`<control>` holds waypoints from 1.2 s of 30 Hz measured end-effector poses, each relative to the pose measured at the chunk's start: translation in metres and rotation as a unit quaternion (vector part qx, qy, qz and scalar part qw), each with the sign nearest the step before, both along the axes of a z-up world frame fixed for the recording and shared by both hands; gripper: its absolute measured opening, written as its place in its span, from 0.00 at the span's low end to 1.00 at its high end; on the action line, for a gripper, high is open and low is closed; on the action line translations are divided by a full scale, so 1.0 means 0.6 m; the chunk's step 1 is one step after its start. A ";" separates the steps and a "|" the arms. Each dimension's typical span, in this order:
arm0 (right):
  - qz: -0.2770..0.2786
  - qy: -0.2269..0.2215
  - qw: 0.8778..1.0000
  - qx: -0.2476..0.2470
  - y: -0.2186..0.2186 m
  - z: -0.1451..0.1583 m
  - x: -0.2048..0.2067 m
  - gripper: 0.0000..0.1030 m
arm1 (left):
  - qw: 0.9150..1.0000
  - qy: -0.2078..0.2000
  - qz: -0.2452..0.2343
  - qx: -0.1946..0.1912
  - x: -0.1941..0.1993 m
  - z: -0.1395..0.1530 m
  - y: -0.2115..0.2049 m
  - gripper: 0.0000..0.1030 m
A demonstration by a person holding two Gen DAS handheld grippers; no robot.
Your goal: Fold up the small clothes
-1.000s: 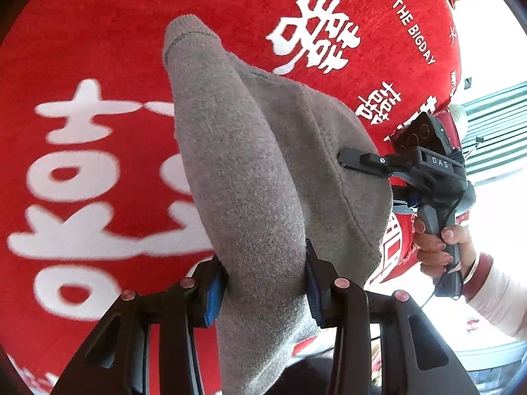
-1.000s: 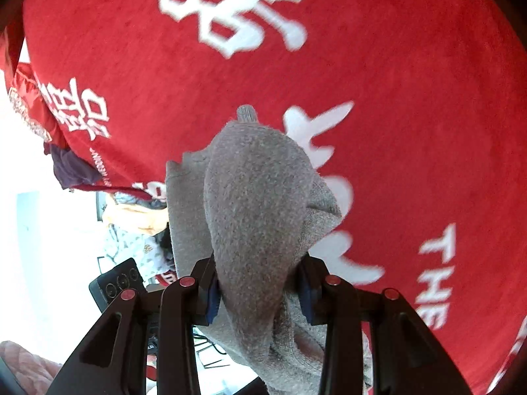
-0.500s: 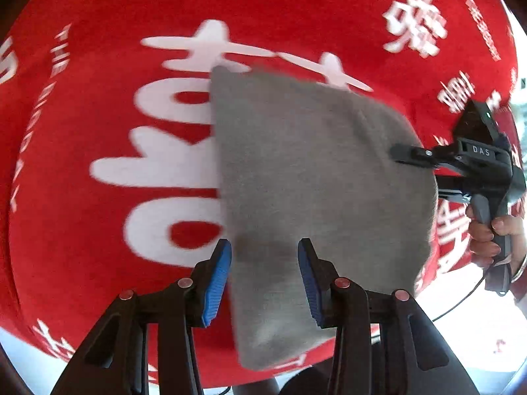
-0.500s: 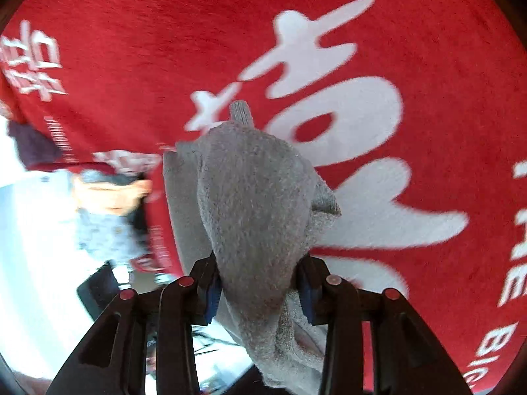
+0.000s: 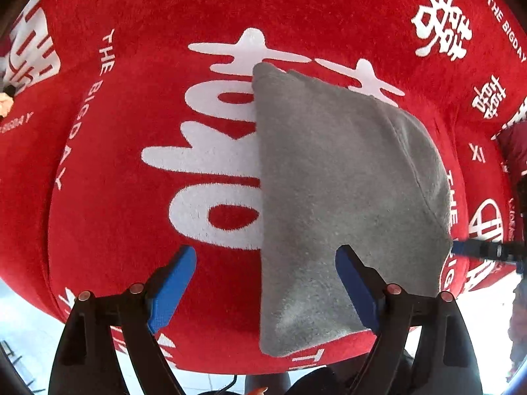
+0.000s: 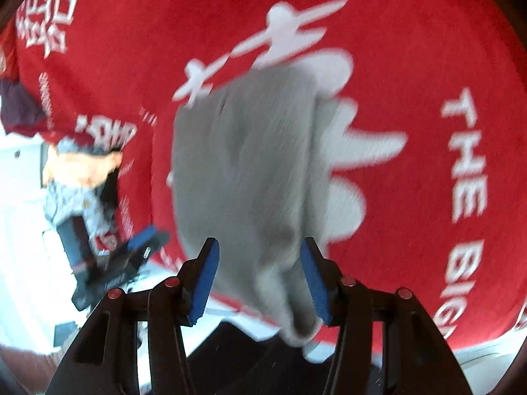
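A grey knitted cloth (image 5: 346, 197) lies folded flat on the red blanket (image 5: 131, 230) with white characters. My left gripper (image 5: 263, 283) hangs over the cloth's near left edge, pointing straight down. Its jaws stand wide and are opening, with nothing gripped: the left pad is over bare blanket, the right pad over the cloth. In the blurred right wrist view, my right gripper (image 6: 260, 276) has the grey cloth (image 6: 247, 164) between its opening jaws, and a gap shows beside the left pad. Its fingertip (image 5: 474, 250) reaches the cloth's right corner. A left fingertip (image 6: 145, 235) shows there too.
A heap of other small clothes (image 6: 82, 171) and a dark maroon garment (image 6: 19, 108) lie at the blanket's left edge in the right wrist view. Another maroon piece (image 5: 513, 151) sits at the far right. The blanket's near edge (image 5: 329, 362) drops to a pale floor.
The cloth went from hanging up between both grippers to lying flat on the blanket. My left gripper let go of it and spread wide. My right gripper swung across, its jaws loosening.
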State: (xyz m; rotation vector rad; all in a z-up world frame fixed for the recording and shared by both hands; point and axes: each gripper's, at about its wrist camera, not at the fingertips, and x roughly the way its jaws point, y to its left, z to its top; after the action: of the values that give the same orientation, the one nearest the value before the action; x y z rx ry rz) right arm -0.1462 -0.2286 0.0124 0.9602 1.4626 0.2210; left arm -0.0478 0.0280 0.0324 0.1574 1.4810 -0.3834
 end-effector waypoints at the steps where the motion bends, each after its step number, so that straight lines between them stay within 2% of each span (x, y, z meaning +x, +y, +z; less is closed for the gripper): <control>1: 0.001 0.002 1.000 0.002 0.008 -0.002 -0.005 0.55 | 1.000 -0.001 -0.002 0.004 -0.003 0.001 -0.006 1.00; 3: 0.000 0.011 1.000 -0.007 0.020 -0.015 -0.008 0.54 | 1.000 -0.013 0.000 0.002 -0.011 0.009 -0.011 1.00; 4: -0.006 0.016 1.000 -0.015 0.022 -0.023 -0.007 0.43 | 1.000 -0.029 0.005 0.004 -0.015 0.018 -0.013 1.00; 5: -0.013 0.016 1.000 -0.018 0.021 -0.028 -0.006 0.17 | 0.999 -0.037 0.008 0.006 -0.015 0.024 -0.014 1.00; 6: -0.020 0.014 0.999 -0.027 0.020 -0.031 -0.003 0.07 | 0.999 -0.048 0.011 0.007 -0.017 0.030 -0.015 1.00; 10: -0.023 -0.004 0.996 -0.085 0.007 -0.017 -0.017 0.07 | 0.998 -0.055 0.027 0.006 -0.017 0.037 -0.011 1.00; 15: -0.029 0.015 0.995 -0.098 -0.005 -0.047 -0.047 0.07 | 0.999 -0.024 0.028 0.011 -0.025 0.020 -0.013 1.00; 20: -0.026 0.007 0.993 -0.111 0.002 -0.058 -0.051 0.07 | 0.999 -0.022 0.014 0.027 -0.040 0.017 -0.021 1.00; 26: -0.027 0.018 0.992 -0.122 0.001 -0.045 -0.064 0.10 | 1.000 -0.002 0.014 0.019 -0.052 0.026 -0.022 1.00; 36: -0.020 0.047 0.986 -0.159 0.004 -0.001 -0.095 0.17 | 0.999 0.007 -0.018 0.036 -0.077 0.048 -0.030 1.00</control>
State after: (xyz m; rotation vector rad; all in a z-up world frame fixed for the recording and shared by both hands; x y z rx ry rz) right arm -0.2032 -0.2263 0.0121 0.7463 1.5089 -0.0876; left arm -0.0938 0.0101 0.0614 0.2391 1.5086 -0.3602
